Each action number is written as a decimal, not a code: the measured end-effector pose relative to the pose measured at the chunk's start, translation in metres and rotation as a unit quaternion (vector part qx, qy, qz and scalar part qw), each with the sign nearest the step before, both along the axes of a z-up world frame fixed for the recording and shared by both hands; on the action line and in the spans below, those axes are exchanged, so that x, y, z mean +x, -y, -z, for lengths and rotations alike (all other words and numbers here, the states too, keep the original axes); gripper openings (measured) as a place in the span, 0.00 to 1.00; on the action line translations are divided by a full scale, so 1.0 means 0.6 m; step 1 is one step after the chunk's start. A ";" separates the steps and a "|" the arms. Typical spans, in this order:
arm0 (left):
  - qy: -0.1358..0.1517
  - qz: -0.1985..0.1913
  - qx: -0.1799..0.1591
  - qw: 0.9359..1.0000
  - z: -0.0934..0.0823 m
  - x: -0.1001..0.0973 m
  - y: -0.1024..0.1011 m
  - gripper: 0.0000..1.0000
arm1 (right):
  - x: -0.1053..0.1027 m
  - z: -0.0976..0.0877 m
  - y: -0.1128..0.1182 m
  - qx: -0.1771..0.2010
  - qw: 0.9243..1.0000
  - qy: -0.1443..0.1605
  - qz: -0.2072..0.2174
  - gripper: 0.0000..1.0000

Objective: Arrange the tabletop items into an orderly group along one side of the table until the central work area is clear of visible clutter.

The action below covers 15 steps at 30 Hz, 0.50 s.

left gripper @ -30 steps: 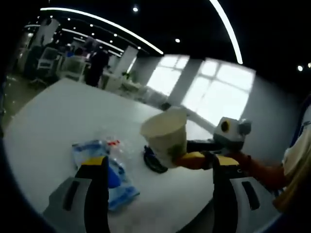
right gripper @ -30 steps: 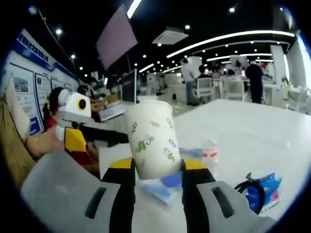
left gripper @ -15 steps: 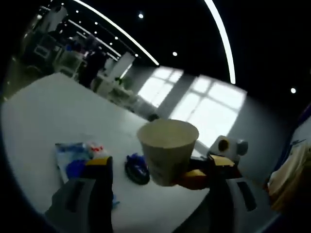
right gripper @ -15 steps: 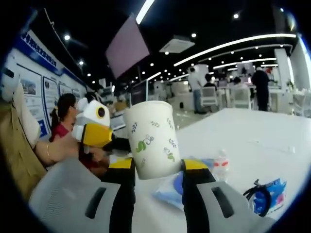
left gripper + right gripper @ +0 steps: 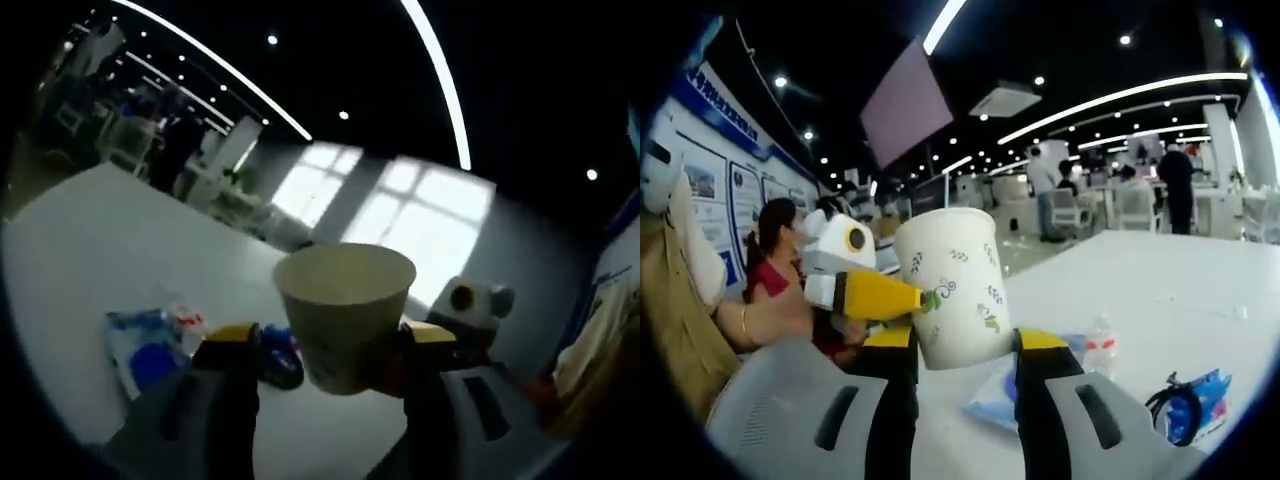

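Note:
A white paper cup (image 5: 955, 290) with green leaf prints stands upright between the fingers of my right gripper (image 5: 965, 340), which is shut on its lower part. It is held above the white table (image 5: 1160, 280). My left gripper (image 5: 923, 298) reaches in from the left, and its yellow finger (image 5: 880, 295) touches the cup's side. In the left gripper view the cup (image 5: 345, 310) sits between the jaws of my left gripper (image 5: 330, 335), which stand apart with gaps on both sides. My right gripper (image 5: 390, 365) holds the cup from the right there.
On the table lie a blue packet (image 5: 145, 345), a small clear bottle (image 5: 1100, 345), a black cable (image 5: 1165, 400) and another blue packet (image 5: 1200, 395). A person in red (image 5: 775, 260) sits at the left. Desks, chairs and people stand far behind.
My left gripper has moved in around the cup and its jaws have narrowed. Its yellow finger now touches the cup's side. My right gripper still holds the cup, slightly higher.

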<state>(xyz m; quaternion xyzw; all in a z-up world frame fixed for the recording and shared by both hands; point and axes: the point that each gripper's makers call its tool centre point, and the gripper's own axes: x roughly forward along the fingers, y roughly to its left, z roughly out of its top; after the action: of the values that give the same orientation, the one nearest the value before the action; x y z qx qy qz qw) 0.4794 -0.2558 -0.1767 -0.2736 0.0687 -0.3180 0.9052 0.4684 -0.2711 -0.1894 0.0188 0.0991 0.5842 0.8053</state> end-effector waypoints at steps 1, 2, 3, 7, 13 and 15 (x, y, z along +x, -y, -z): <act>0.003 0.000 -0.002 1.000 -0.002 0.000 0.000 0.49 | -0.001 -0.001 -0.001 0.001 1.000 0.001 0.000 0.36; 0.003 0.002 -0.003 1.000 -0.002 0.000 0.000 0.48 | -0.002 -0.001 -0.001 0.001 1.000 0.001 -0.001 0.36; 0.004 0.003 -0.004 1.000 -0.002 0.000 0.001 0.47 | -0.003 -0.001 -0.002 0.000 1.000 0.002 -0.001 0.36; 0.003 0.007 0.003 1.000 0.003 -0.002 0.003 0.43 | -0.003 0.006 -0.004 -0.006 1.000 0.001 -0.002 0.37; 0.004 0.005 0.013 1.000 0.006 -0.003 0.002 0.41 | -0.005 0.013 -0.004 -0.010 1.000 0.002 -0.006 0.37; 0.006 0.005 0.019 1.000 0.007 -0.002 0.003 0.40 | -0.004 0.015 -0.004 -0.009 1.000 0.000 -0.007 0.37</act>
<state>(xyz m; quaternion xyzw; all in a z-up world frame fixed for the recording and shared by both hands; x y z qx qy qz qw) 0.4781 -0.2574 -0.1810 -0.2542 0.0706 -0.3229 0.9089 0.4659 -0.2685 -0.1984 0.0110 0.1040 0.5887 0.8015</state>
